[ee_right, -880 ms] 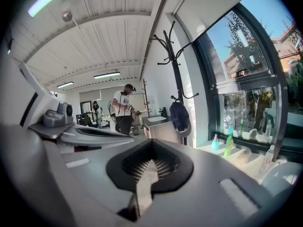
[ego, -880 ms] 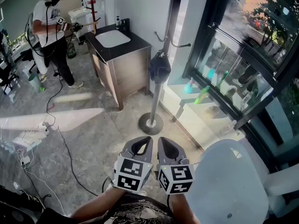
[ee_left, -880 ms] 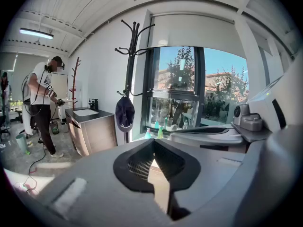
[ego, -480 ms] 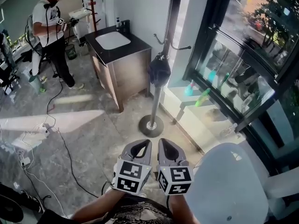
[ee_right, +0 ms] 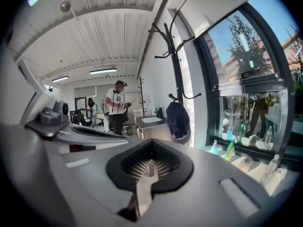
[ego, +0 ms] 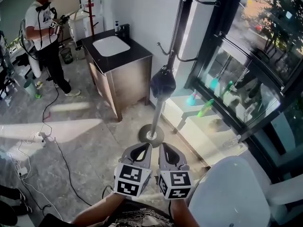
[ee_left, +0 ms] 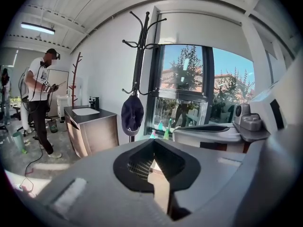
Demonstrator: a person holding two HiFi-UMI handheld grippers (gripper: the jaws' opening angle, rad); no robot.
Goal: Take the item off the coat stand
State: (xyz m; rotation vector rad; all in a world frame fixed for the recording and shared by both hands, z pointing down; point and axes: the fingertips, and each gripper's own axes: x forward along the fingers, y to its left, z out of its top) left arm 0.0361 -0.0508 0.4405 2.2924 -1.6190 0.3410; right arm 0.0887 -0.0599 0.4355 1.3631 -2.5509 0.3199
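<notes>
On the near side of the coat stand (ego: 158,109), left gripper (ego: 146,147): jaws drawn together with only a thin slit between them, nothing in them, tilted slightly down and aimed toward the stand's round base
right gripper (ego: 163,147): just beside the left gripper, jaws closed and empty, also short of the stand's base and pointing toward it
cap (ego: 163,83): dark, hanging from a low hook of the coat stand, resting against the pole about halfway up, well apart from both grippers
coat stand itself: upright pole on a round base on the tiled floor, with curved dark hooks at mid height and at the top
cabinet (ego: 124,74): just left of the coat stand, wood-coloured sides, dark top with a white basin set into it
window (ego: 246,74): right of the coat stand and running behind it, dark frame, trees and buildings outside
bottles (ego: 193,98): one turquoise and one green on the pale ledge at the foot of the window, just right of the stand's pole
white chair (ego: 232,193): right of the coat stand and nearer than it, beside the right gripper
cables (ego: 52,136): trailing over the floor well left of the stand
other person (ego: 45,30): standing far left of the coat stand, beyond the cabinet, white top and dark trousers
</notes>
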